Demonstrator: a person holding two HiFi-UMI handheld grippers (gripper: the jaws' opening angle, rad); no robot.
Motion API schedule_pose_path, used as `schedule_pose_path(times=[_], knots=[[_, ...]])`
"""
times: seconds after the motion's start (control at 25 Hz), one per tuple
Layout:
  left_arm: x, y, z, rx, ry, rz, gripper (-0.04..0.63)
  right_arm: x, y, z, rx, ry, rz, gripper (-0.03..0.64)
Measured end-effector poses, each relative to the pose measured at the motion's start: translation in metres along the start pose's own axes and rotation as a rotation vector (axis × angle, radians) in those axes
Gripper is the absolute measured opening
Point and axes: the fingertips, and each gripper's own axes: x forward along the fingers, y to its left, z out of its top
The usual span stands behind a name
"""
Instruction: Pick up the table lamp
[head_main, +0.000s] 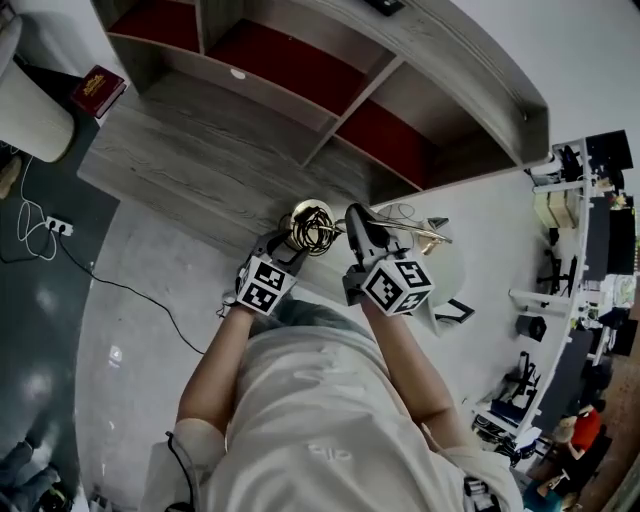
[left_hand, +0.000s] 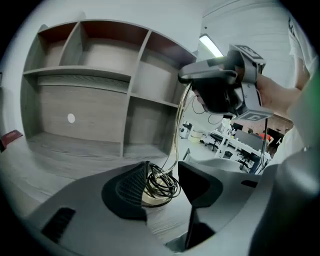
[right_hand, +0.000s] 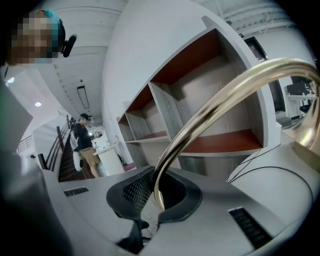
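Lamp (head_main: 312, 228) on the desk (head_main: 180, 150): your right gripper (right_hand: 157, 192) is clamped on its brass stem (right_hand: 215, 100). Your left gripper (left_hand: 164, 189), jaws apart, straddles the base (left_hand: 145, 199) and coiled cord (left_hand: 160, 180). Close there, then lift evenly.

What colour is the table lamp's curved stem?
The stem is shiny gold, clearest in the right gripper view.
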Motion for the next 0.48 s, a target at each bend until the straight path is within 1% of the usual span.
schedule_pose_path(times=[0.16, 0.32, 0.4, 0.48], knots=[[0.039, -0.016, -0.006, 0.036, 0.035, -0.058, 0.236, -0.01, -0.009, 0.001, 0.008, -0.005, 0.004, 0.051], [0.071, -0.027, -0.006, 0.049, 0.04, -0.085, 0.253, -0.015, -0.018, 0.003, 0.019, -0.01, 0.008, 0.049], [0.087, -0.035, -0.003, 0.075, 0.043, -0.105, 0.256, -0.017, -0.021, 0.004, 0.026, -0.014, 0.012, 0.049], [0.101, -0.044, -0.001, 0.118, 0.049, -0.126, 0.256, -0.02, -0.024, 0.004, 0.033, -0.017, 0.014, 0.049]])
